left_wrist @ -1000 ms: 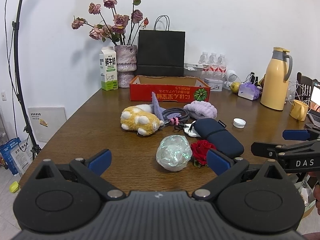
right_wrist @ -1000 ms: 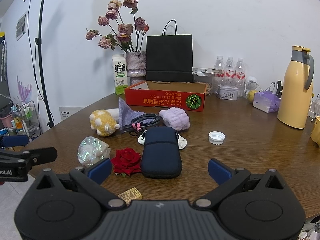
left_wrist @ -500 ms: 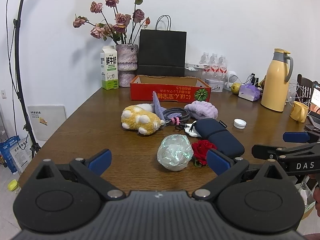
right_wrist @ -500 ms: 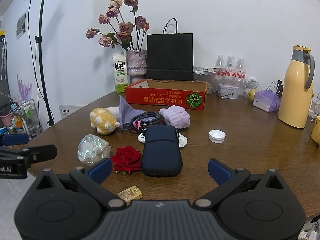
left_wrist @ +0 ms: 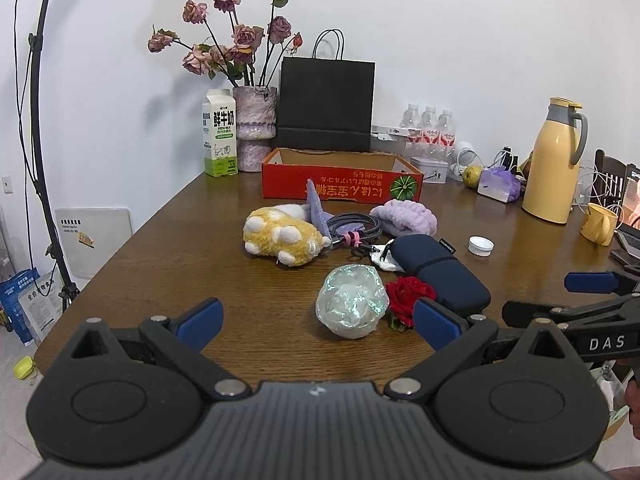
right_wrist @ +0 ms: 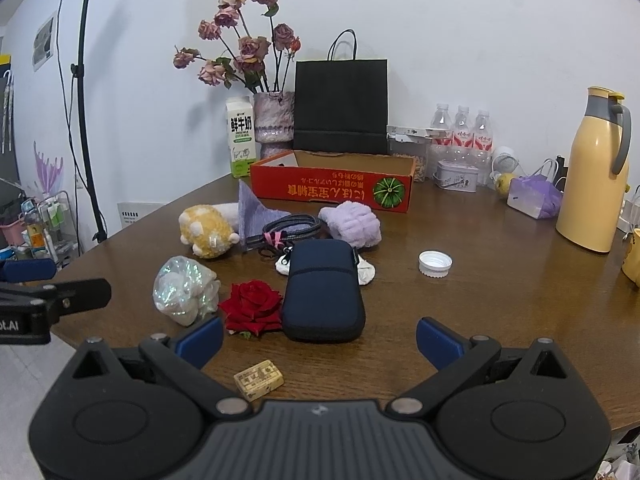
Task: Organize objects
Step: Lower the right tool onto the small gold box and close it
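On the brown table lie an iridescent crumpled bag (left_wrist: pixel 352 300), a red rose (left_wrist: pixel 408 294), a navy pouch (left_wrist: pixel 436 270), a yellow plush toy (left_wrist: pixel 282 236), a coiled cable (left_wrist: pixel 354 224), a purple scrunchie (left_wrist: pixel 404 218) and a white cap (left_wrist: pixel 481 245). An open red cardboard box (left_wrist: pixel 340 184) stands behind them. My left gripper (left_wrist: pixel 318 322) is open and empty, just short of the bag. My right gripper (right_wrist: pixel 320 340) is open and empty, just short of the navy pouch (right_wrist: pixel 323 290), with a small tan block (right_wrist: pixel 259 379) under it.
A milk carton (left_wrist: pixel 218 134), a vase of dried roses (left_wrist: pixel 254 132) and a black paper bag (left_wrist: pixel 326 106) stand at the back. Water bottles (left_wrist: pixel 428 126), a yellow thermos (left_wrist: pixel 554 168) and a yellow mug (left_wrist: pixel 599 224) are at the right. A light stand (left_wrist: pixel 36 120) is left.
Both grippers have drifted slightly back and up; the objects sit a little farther in view. Nothing on the table has moved.
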A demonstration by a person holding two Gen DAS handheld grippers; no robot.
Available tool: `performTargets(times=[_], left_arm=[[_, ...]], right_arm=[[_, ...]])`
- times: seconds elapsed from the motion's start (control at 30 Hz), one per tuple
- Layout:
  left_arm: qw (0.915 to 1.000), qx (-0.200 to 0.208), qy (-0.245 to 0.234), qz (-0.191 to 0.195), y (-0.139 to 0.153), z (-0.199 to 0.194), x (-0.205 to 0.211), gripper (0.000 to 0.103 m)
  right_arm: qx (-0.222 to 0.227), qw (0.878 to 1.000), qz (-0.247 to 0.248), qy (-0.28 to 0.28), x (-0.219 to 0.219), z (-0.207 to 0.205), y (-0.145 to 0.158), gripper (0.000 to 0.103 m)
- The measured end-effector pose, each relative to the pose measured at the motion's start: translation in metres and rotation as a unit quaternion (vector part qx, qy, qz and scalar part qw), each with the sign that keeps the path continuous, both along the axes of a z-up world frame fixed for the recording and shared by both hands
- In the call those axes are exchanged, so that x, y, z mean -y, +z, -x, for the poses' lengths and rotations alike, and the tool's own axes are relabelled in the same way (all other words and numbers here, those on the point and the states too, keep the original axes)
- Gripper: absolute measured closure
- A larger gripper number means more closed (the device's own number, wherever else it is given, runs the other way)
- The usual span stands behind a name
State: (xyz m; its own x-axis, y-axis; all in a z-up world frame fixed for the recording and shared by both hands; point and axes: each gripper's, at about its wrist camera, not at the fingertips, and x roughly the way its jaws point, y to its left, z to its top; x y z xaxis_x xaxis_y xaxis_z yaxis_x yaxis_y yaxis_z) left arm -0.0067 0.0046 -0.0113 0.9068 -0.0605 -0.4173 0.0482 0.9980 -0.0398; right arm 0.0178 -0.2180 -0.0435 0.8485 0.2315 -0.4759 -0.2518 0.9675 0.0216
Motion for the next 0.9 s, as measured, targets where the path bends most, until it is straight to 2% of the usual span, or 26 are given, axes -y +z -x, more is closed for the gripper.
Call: performTargets(times=[0.43,0.5,0.7,0.77,0.9], left_arm=[[0.9996,-0.025,-0.005,0.013,-0.017,-0.009,-0.004,0.0],[0.9994,-0.029,-0.006,0.015,-0.021,-0.01,-0.004,0.0],[0.999,-0.04,-0.01,0.02,-0.029,-0.012,-0.005,0.0],[0.9988,-0.043,-0.01,0.021,-0.031,-0.013,-0.005,0.0],[0.9986,-0.046,-0.013,0.021,-0.033,-0.015,-0.004,0.0]], right_arm=[[-0.035,0.999,0.015,0.018,-0.01,-0.009,-0.024,0.0],[-0.04,0.999,0.02,0.027,-0.014,-0.01,-0.029,0.003],[-0.05,0.997,0.029,0.056,-0.024,-0.016,-0.043,0.023],[-0.053,0.996,0.03,0.065,-0.027,-0.017,-0.046,0.035],[-0.041,0.995,0.031,0.084,-0.03,-0.017,-0.048,0.05]])
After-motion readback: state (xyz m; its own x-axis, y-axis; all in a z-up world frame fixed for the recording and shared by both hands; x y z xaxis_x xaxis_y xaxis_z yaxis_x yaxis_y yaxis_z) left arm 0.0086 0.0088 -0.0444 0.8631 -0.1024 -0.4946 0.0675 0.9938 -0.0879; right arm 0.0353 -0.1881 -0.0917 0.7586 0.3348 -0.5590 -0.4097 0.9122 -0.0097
